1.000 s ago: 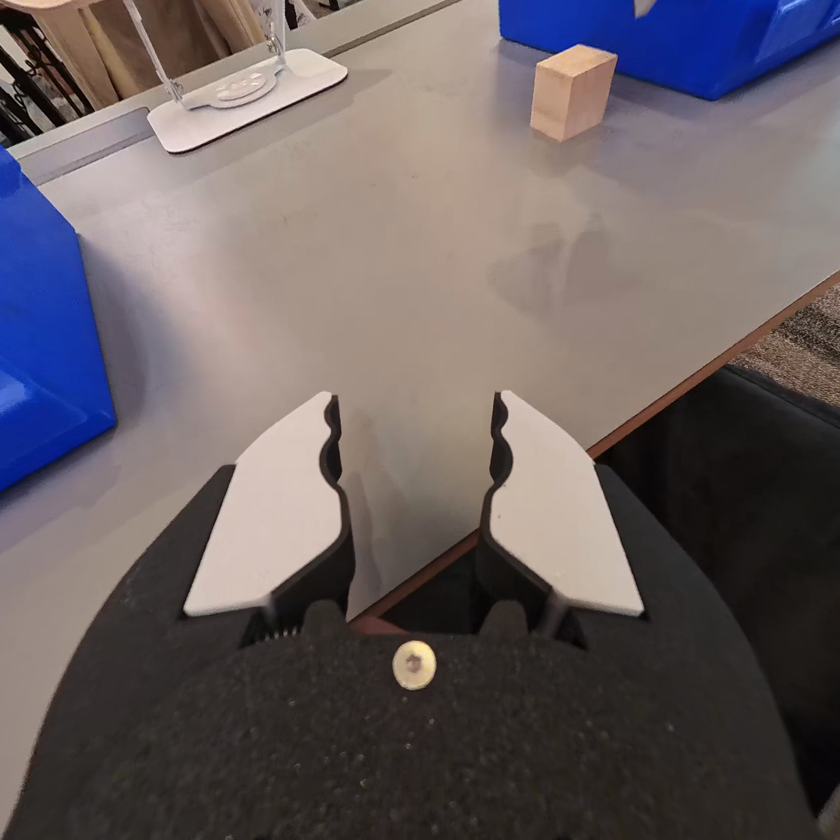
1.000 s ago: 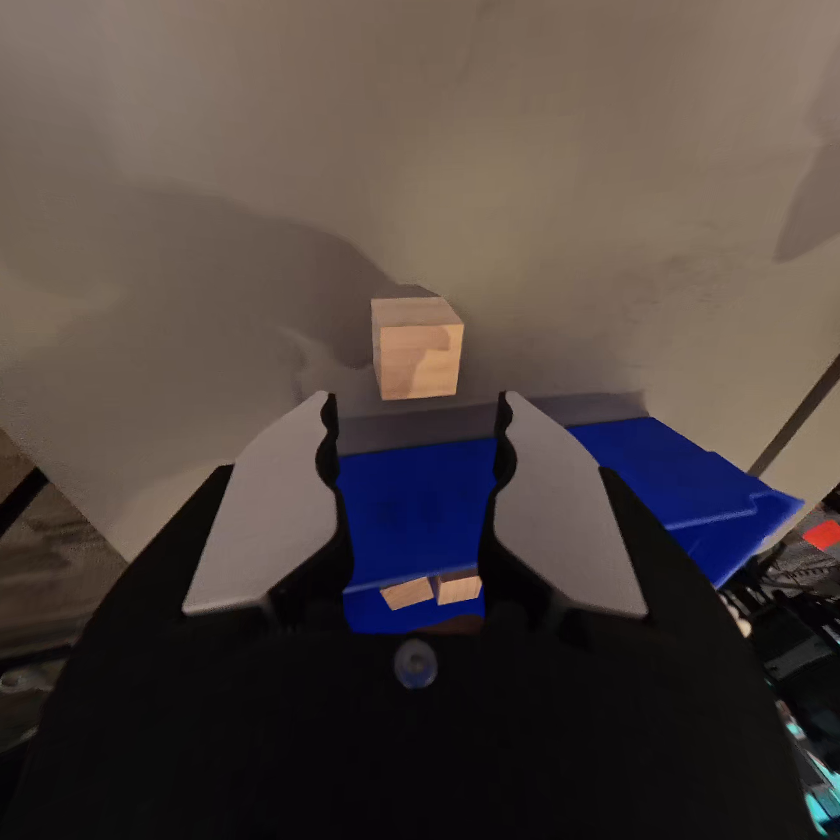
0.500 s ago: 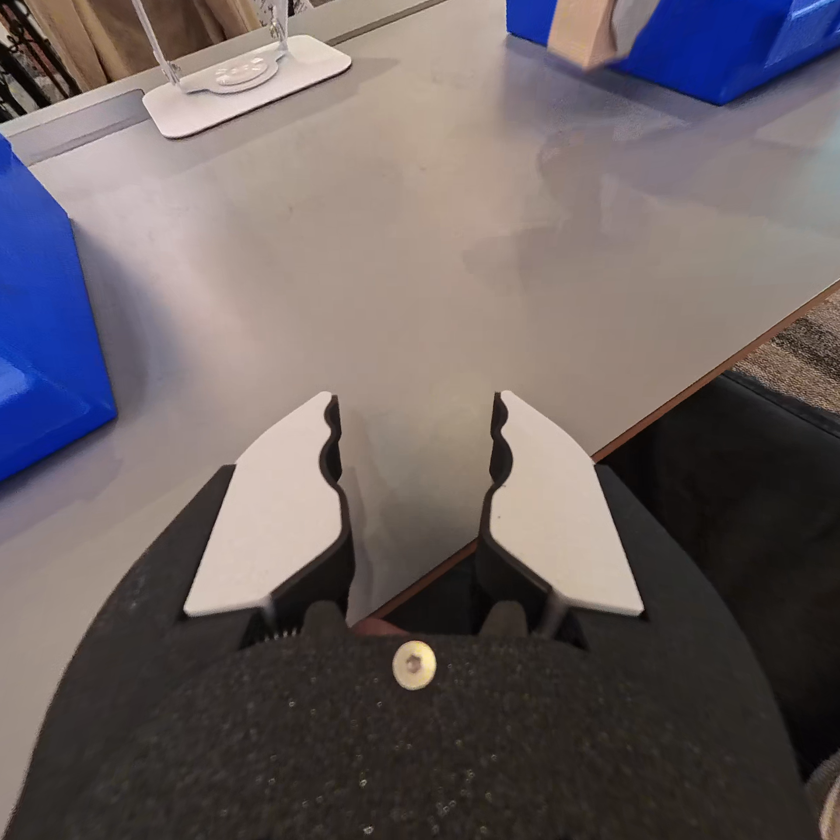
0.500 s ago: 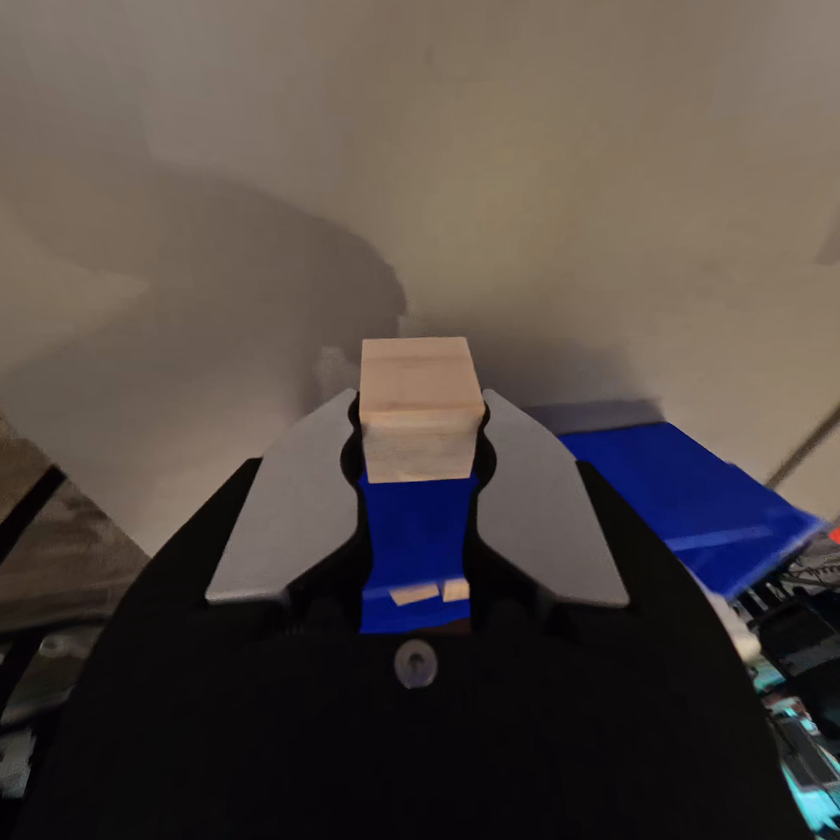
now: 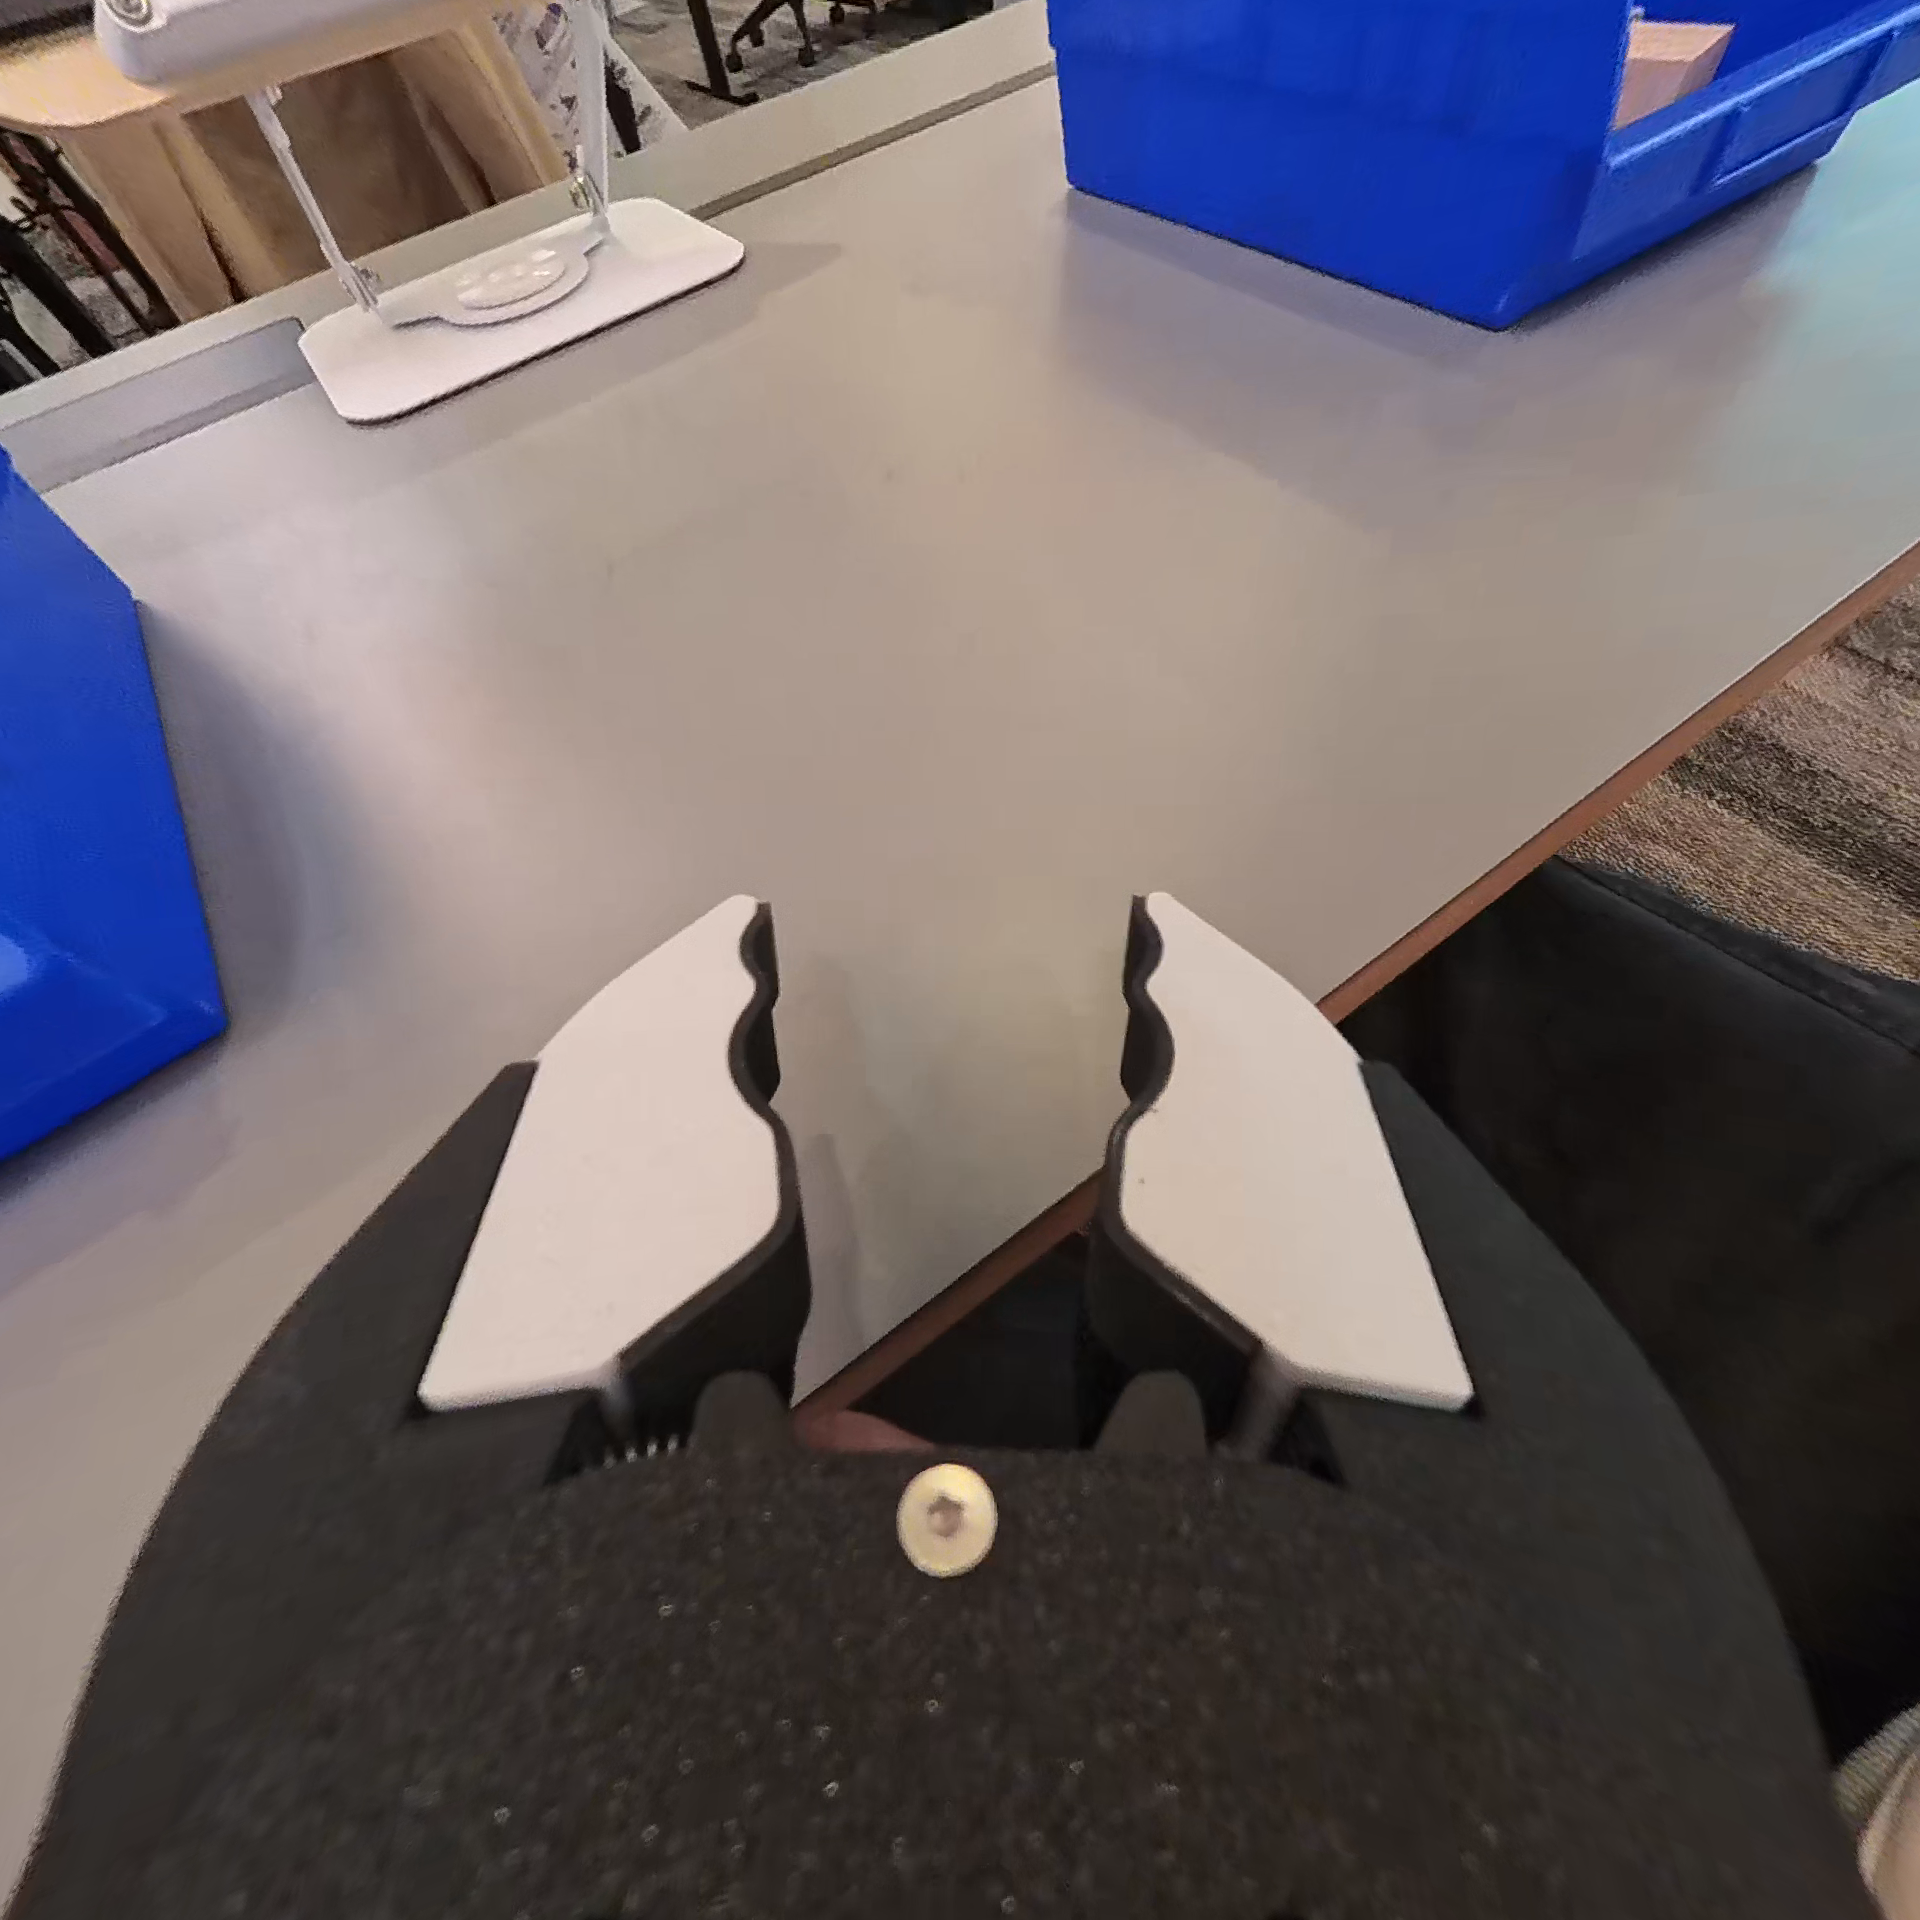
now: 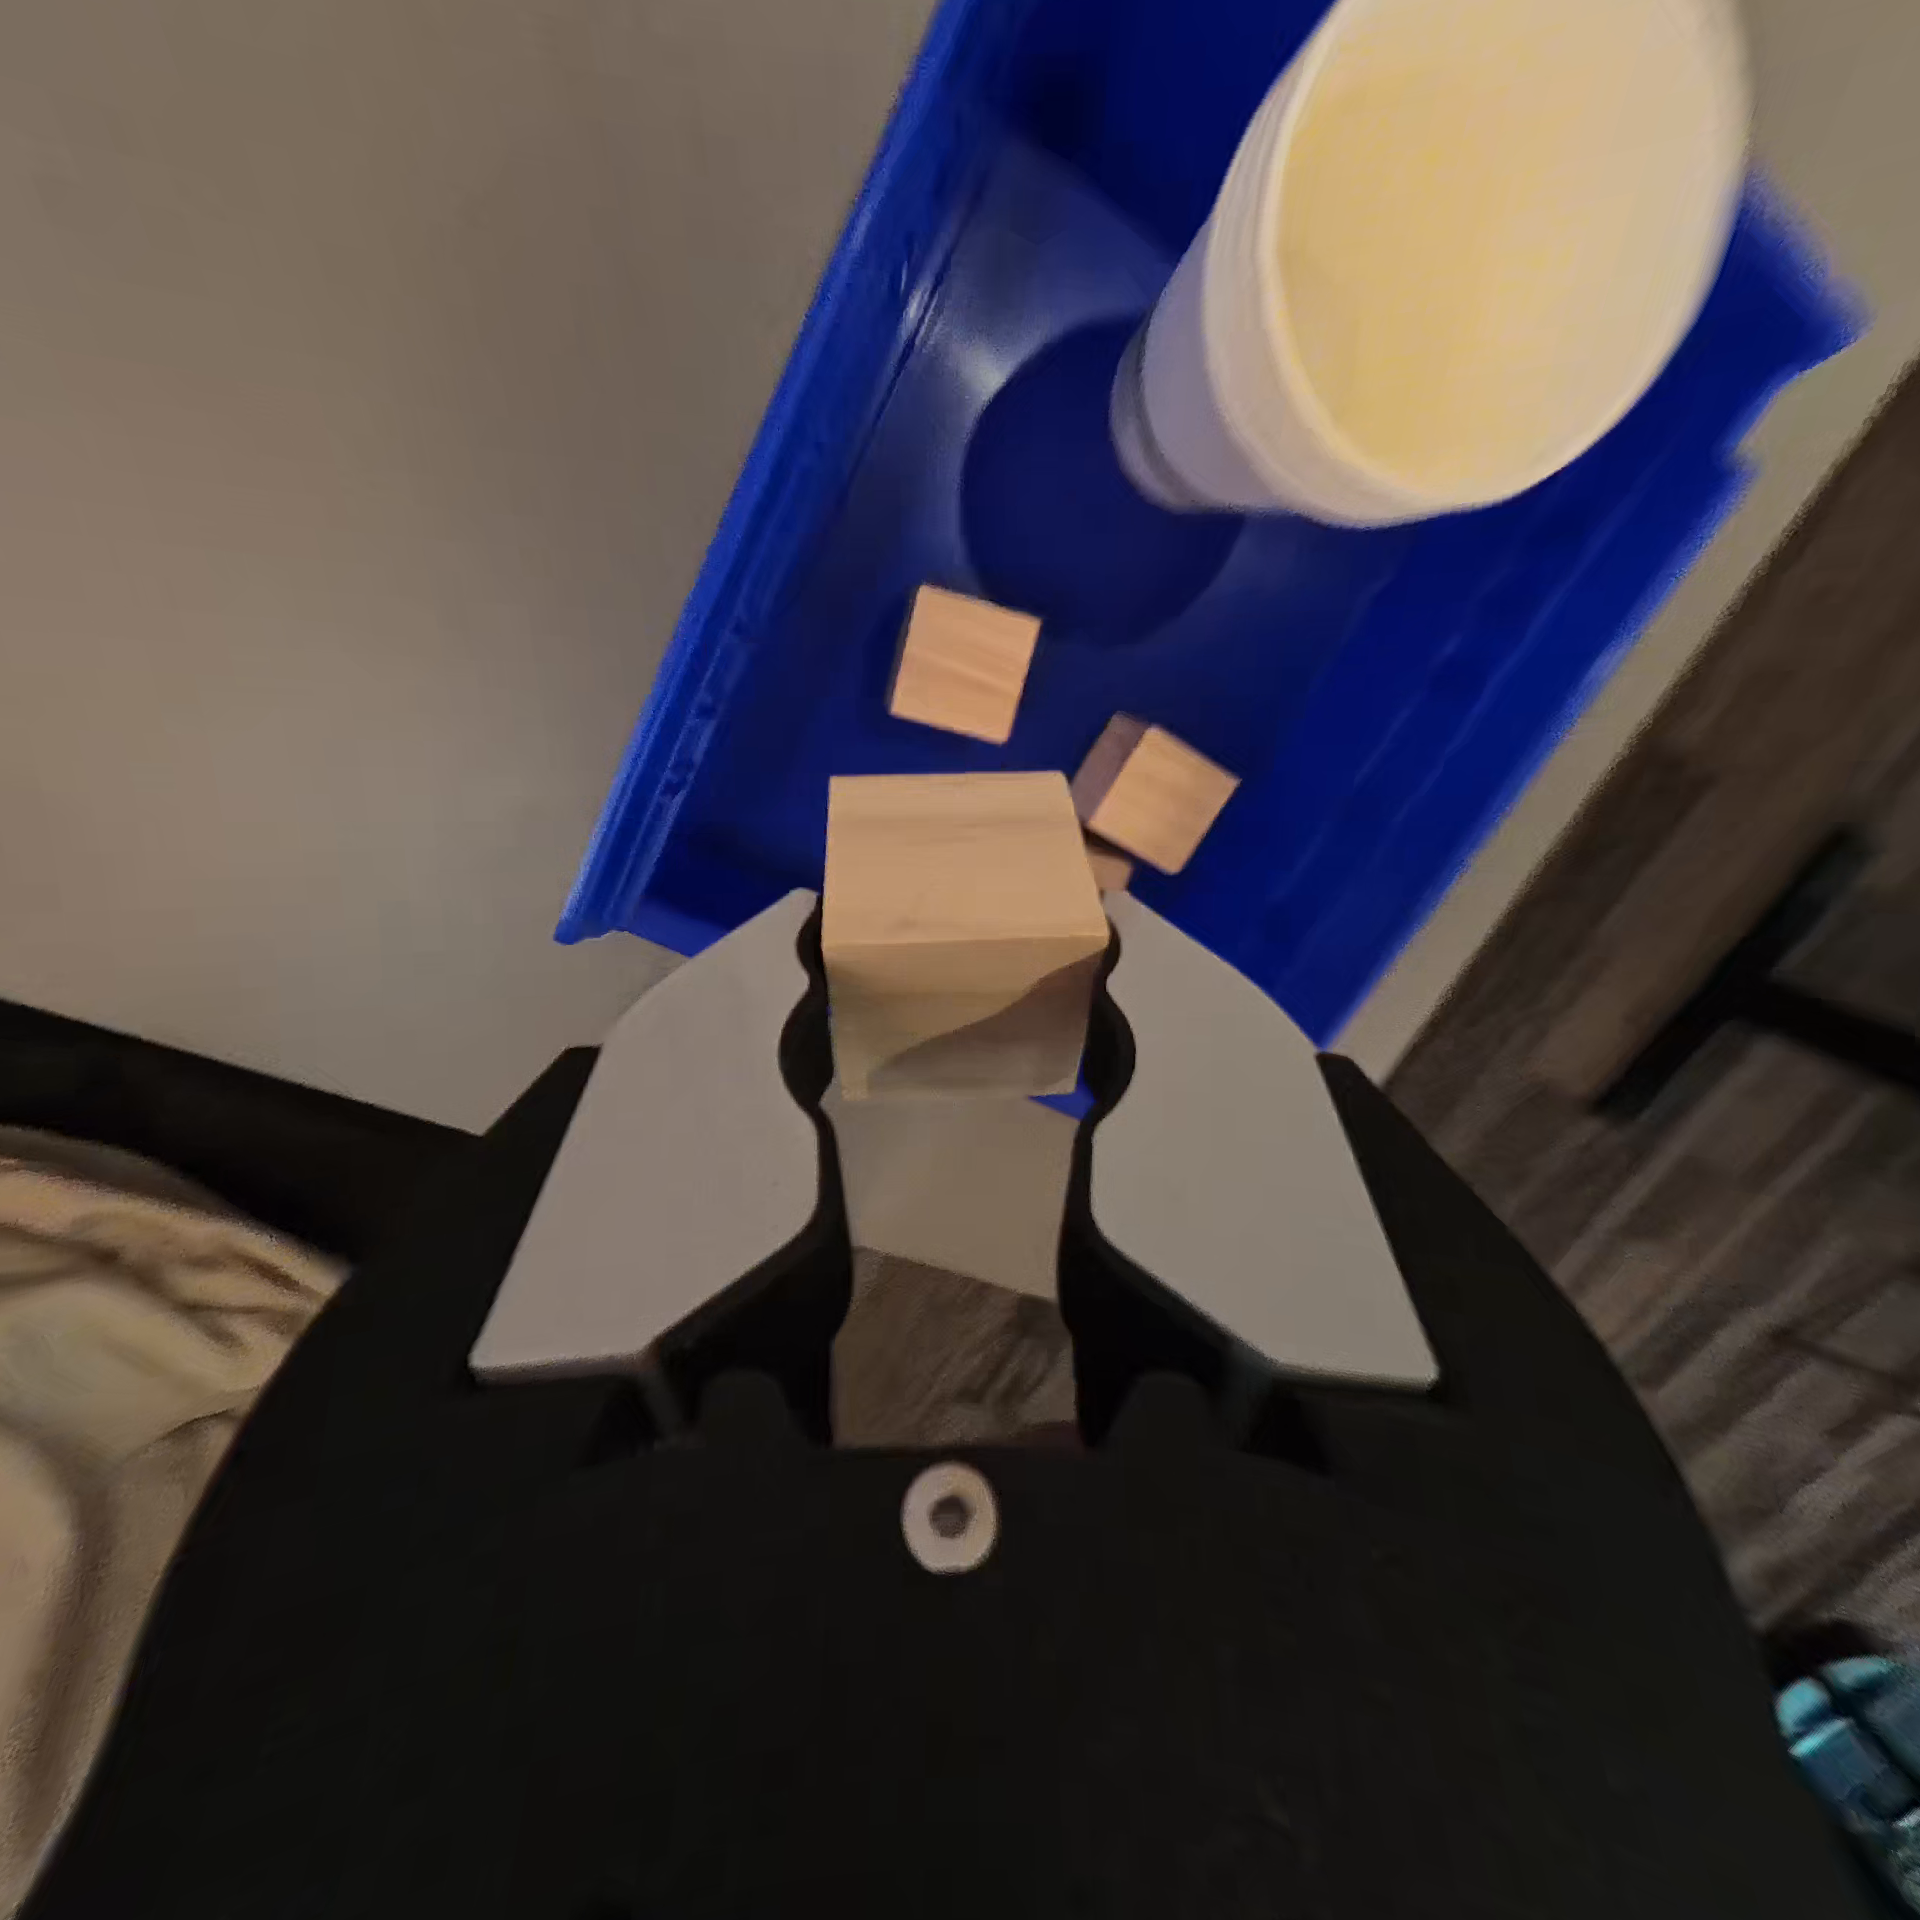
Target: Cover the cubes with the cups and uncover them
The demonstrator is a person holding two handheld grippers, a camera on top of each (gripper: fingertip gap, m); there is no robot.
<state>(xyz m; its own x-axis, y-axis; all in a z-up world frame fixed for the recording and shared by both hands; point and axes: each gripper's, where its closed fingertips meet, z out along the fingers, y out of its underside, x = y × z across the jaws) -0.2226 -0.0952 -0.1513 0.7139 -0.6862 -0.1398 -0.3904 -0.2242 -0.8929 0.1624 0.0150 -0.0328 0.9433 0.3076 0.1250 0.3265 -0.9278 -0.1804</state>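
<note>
the grey desk is bare in the middle, with a blue bin at its far right. a second ago a wooden cube stood on the desk near that bin; now it is gone from there. the right tongs are clenched on that cube, holding it above the bin's near end, likely to drop it in beside two loose cubes and the white cup stack. the left tongs hang released and empty over the desk's near edge, waiting.
</note>
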